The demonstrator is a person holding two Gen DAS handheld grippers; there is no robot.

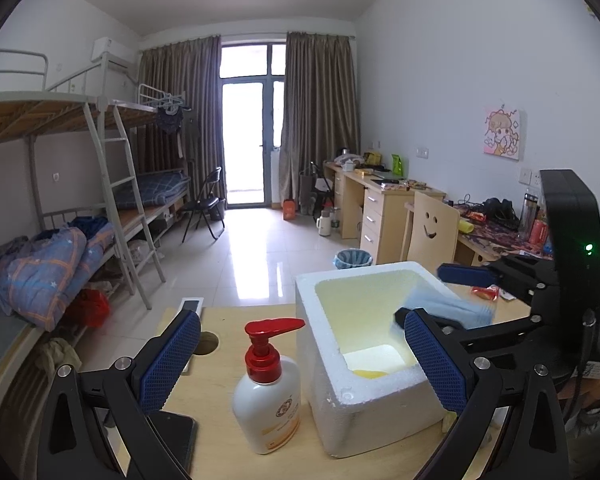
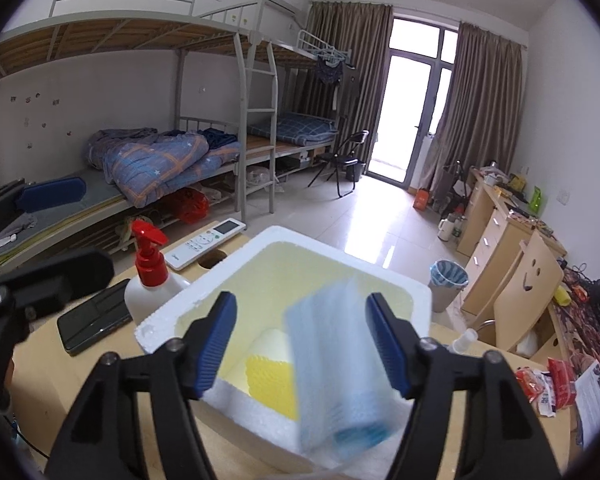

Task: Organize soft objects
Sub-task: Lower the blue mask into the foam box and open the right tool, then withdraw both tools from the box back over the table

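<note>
Dorm desk (image 1: 220, 400), foam box (image 2: 160, 322) at centre.
Right gripper (image 2: 302, 344) spread wide, blue cloth (image 2: 336, 364) blurred between its pads, dropping over box; release judged best kept above the opening. Left gripper (image 1: 300, 364) open, empty.

Light wood table (image 1: 220, 380): white foam box (image 1: 364, 396) btwn left tongs' fingers, red-pump lotion bottle (image 1: 266, 392) beside it, black phone (image 2: 94, 318), white remote (image 2: 204, 243).
</note>
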